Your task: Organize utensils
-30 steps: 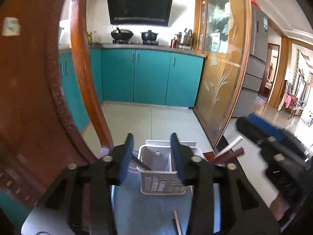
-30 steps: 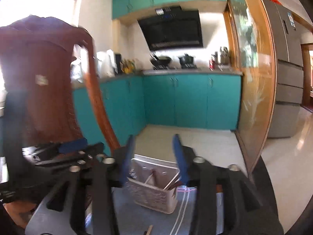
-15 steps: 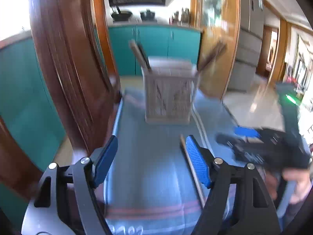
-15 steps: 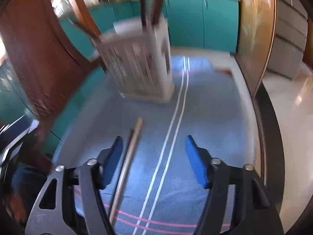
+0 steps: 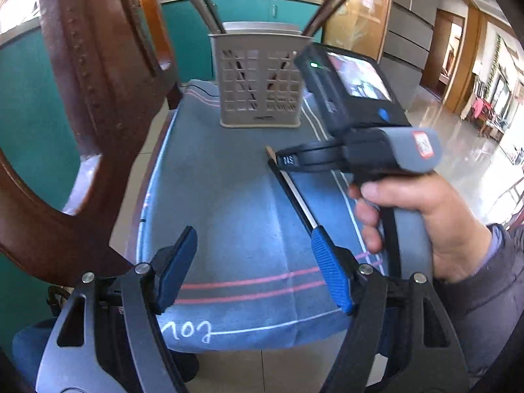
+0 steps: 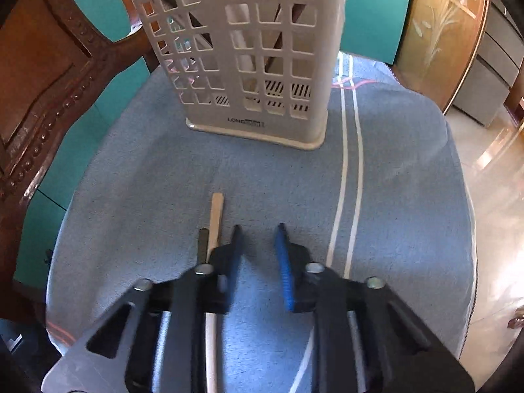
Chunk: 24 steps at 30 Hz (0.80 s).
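Both grippers have dropped toward the blue cloth (image 6: pixel 409 196): the right gripper (image 6: pixel 258 255) has just closed, empty, beside the loose chopsticks (image 6: pixel 216 213) lying before the basket (image 6: pixel 249 49), while the left gripper (image 5: pixel 252 268) hangs spread, so the pick-up seems missed.

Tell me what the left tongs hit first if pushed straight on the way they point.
Most likely the blue cloth: the left tongs slope down at a bare stretch of it. The chopsticks lie off to the right of that line, and the utensil basket stands farther back, though depth is hard to judge.
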Each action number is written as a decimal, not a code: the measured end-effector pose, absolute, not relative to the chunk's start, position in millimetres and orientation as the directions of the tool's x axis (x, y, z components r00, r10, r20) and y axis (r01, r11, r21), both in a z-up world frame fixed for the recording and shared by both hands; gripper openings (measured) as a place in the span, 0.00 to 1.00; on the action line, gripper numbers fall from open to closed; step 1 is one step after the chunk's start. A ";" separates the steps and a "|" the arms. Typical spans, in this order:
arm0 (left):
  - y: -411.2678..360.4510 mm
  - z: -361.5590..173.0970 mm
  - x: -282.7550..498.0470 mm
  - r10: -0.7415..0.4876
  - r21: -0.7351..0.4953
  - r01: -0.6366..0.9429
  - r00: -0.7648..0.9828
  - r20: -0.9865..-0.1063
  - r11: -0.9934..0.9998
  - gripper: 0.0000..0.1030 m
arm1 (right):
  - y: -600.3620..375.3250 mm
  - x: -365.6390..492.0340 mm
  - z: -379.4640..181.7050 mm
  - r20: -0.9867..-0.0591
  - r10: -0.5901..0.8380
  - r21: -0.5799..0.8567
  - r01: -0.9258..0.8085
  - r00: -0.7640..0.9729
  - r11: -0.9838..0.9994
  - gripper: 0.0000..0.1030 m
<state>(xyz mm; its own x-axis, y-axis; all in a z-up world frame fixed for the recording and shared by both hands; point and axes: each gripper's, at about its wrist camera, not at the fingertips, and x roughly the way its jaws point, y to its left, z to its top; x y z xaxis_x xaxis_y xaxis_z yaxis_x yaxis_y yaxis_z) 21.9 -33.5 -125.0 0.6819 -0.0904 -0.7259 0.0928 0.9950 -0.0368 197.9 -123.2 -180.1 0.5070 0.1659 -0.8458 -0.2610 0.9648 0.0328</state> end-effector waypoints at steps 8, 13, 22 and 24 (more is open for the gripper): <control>-38.3 -127.7 20.6 -0.091 -0.041 0.091 0.665 -0.741 0.995 0.71 | -167.1 194.7 -176.5 -0.854 0.179 0.067 -0.237 0.488 0.969 0.04; -36.2 -134.3 23.5 -0.098 -0.065 0.075 0.646 -0.757 0.995 0.71 | -194.9 190.0 -165.5 -0.809 0.312 0.216 -0.241 0.499 0.946 0.13; -41.2 -139.9 27.4 -0.093 -0.062 0.072 0.620 -0.779 0.995 0.71 | -179.9 178.7 -163.7 -0.805 0.333 0.199 -0.306 0.490 0.931 0.32; -41.4 -142.3 29.8 -0.092 -0.064 0.067 0.614 -0.784 0.996 0.71 | -164.0 183.7 -160.1 -0.812 0.339 0.203 -0.316 0.476 0.927 0.32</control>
<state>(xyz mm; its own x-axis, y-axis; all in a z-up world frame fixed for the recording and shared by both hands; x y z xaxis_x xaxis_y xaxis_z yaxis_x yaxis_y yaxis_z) 29.8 -41.4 -142.3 0.6138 -0.0918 -0.7841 0.0672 0.9957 -0.0639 183.7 -164.0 -160.1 0.4755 0.3395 -0.8116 -0.3158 0.9269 0.2027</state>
